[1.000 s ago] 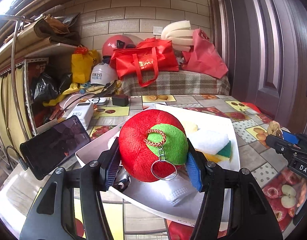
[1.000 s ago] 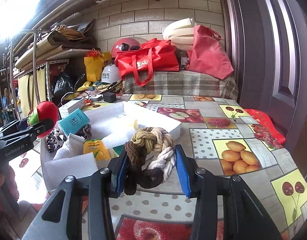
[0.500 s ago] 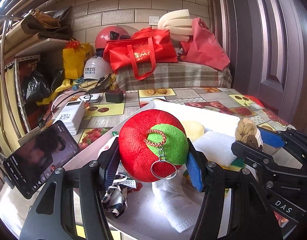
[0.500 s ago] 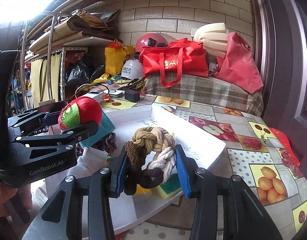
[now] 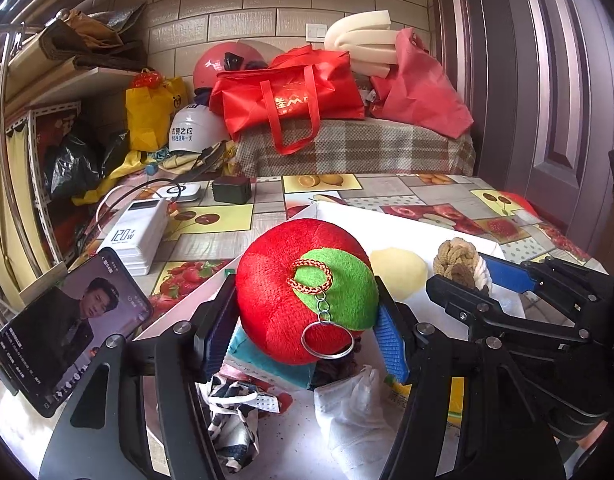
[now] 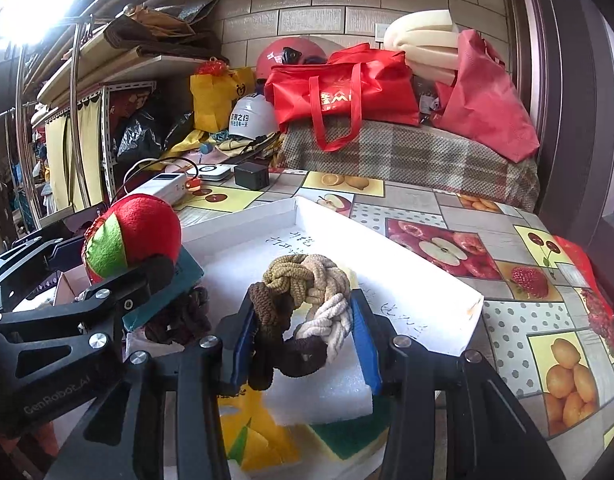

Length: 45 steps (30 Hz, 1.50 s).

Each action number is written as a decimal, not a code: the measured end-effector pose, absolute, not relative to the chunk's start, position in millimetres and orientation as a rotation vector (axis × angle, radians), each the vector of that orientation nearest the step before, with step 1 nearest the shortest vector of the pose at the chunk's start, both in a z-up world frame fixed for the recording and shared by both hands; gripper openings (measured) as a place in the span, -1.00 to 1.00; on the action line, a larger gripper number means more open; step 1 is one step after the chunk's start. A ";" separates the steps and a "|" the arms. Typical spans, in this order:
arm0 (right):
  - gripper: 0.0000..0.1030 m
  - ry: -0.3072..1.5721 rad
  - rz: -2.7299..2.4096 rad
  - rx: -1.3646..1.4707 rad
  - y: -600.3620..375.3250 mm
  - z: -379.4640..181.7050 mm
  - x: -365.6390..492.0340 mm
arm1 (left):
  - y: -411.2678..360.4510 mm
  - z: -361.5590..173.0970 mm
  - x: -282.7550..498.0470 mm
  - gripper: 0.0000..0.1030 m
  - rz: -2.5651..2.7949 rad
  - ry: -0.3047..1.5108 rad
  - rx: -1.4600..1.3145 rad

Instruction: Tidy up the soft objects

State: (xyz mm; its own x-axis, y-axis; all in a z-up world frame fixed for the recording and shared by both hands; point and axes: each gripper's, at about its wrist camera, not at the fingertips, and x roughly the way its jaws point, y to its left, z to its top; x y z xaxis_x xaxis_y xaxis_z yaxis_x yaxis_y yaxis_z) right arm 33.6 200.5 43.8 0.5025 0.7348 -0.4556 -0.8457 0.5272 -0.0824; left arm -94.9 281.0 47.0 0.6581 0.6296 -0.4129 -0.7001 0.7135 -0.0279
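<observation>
Over the white tray (image 6: 427,280), left fingers (image 5: 217,328) pinching the plush ball (image 5: 303,292), right fingers (image 6: 363,340) pinching the braided rope knot (image 6: 307,292), both easing apart

Daylight is flooding in from the upper left, blowing out that corner in the right wrist view. Fisheye distortion is bending the brick wall (image 6: 347,4) and darkening every corner. Focus is staying sharp, shadows soft.

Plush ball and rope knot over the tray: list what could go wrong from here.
1. The left gripper and right gripper hang close together over the white tray; they could collide.
2. The plush ball may roll off the piled teal pack if dropped.
3. The ball's keyring could snag a finger.
</observation>
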 end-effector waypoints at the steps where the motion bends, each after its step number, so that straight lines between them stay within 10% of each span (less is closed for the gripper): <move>1: 0.08 0.400 0.964 -0.307 199.9 43.6 35.5 | 281.3 47.1 -96.4 0.25 0.762 0.387 -0.196; 7: 1.00 0.472 0.884 -0.191 185.6 43.1 57.3 | 282.6 48.9 -104.9 1.00 0.787 0.348 -0.222; 45: 1.00 0.266 0.741 -0.131 133.1 55.6 22.3 | 227.1 54.1 -123.6 1.00 0.852 0.277 -0.151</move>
